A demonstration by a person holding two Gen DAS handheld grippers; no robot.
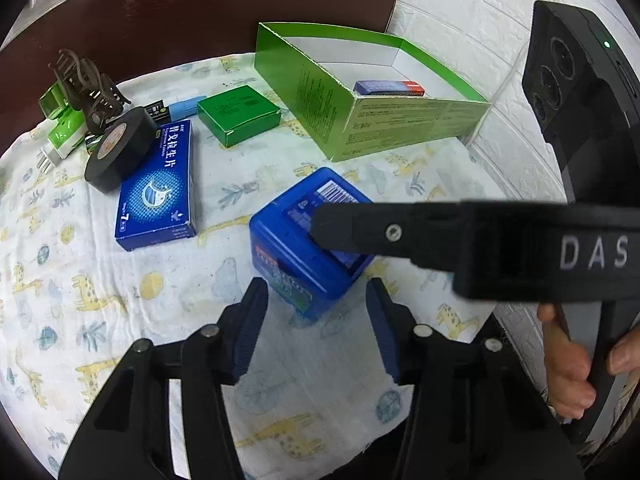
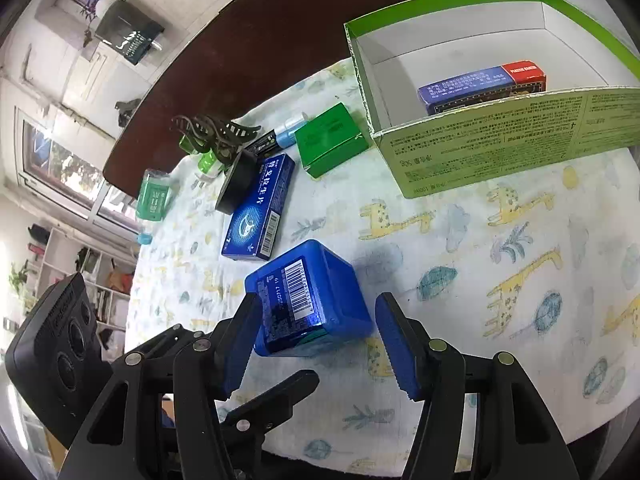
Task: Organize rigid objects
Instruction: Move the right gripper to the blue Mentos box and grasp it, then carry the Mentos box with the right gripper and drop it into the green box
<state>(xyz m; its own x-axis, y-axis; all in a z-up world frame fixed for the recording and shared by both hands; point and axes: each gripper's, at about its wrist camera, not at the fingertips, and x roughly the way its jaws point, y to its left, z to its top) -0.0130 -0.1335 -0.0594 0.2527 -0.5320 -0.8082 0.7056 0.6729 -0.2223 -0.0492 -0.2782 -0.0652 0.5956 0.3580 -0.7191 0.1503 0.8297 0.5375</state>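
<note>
A soft white cloth [image 1: 140, 300] with yellow giraffes, blue leaves and little clouds fills most of both views. It lies on a dark brown table [image 1: 180, 12] with a round corner, seen at the top. A white brick wall [image 1: 460, 12] stands in the upper right of the left view. In the right view, a big window [image 2: 60, 168] shines on the left side. Below it, in the lower left, are white shelves [image 2: 100, 280] full of stuff. In the upper left a plant [image 2: 105, 2] sits in a white pot.
</note>
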